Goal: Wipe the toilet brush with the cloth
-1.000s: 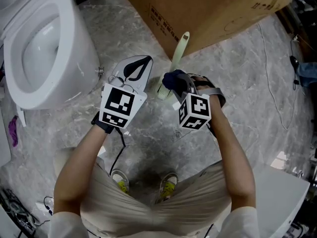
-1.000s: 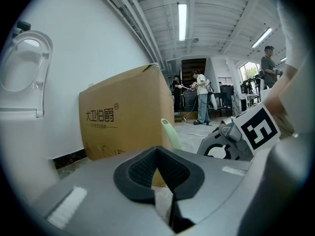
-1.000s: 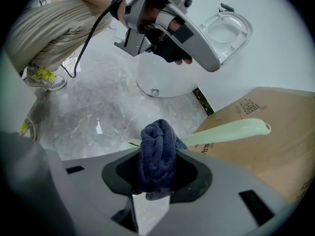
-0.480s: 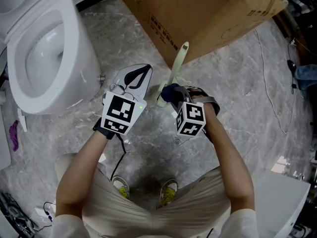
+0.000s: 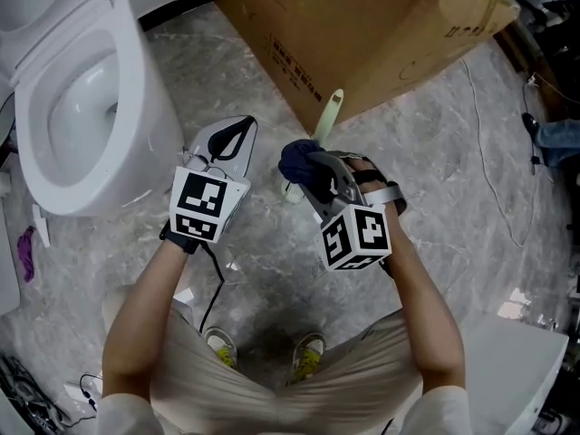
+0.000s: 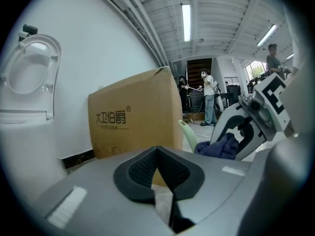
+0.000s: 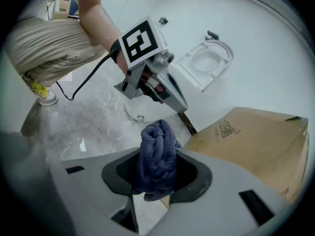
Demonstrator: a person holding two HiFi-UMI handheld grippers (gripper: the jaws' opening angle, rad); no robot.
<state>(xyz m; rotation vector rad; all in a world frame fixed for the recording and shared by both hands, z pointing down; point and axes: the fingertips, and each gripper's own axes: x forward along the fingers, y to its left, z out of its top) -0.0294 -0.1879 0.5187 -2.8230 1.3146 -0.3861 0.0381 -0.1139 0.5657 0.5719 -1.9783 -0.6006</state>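
The right gripper (image 5: 314,172) has its jaws closed on a dark blue cloth (image 5: 295,158), which is bunched into a thick wad between the pads. The left gripper (image 5: 243,129) has its jaws together at the tips with nothing between them, and it points upward just to the left of the cloth, a little apart from it.

The toilet brush (image 5: 330,109) stands on the floor (image 5: 435,152), between the toilet (image 5: 136,98) and the cardboard box (image 5: 362,25). Its pale green handle rises toward the box. Neither gripper holds it. Whether it leans on the box, I cannot tell.

In the head view the cloth covers the middle part of the handle, and in the left gripper view it is just beside the handle. So I judge that the wiping step is at hand, but contact is not sure.

The next move probably needs the cloth pressed on the handle and slid along it. The brush is free, so a push from one side may tip it. The left jaws would have to open first to steady it.
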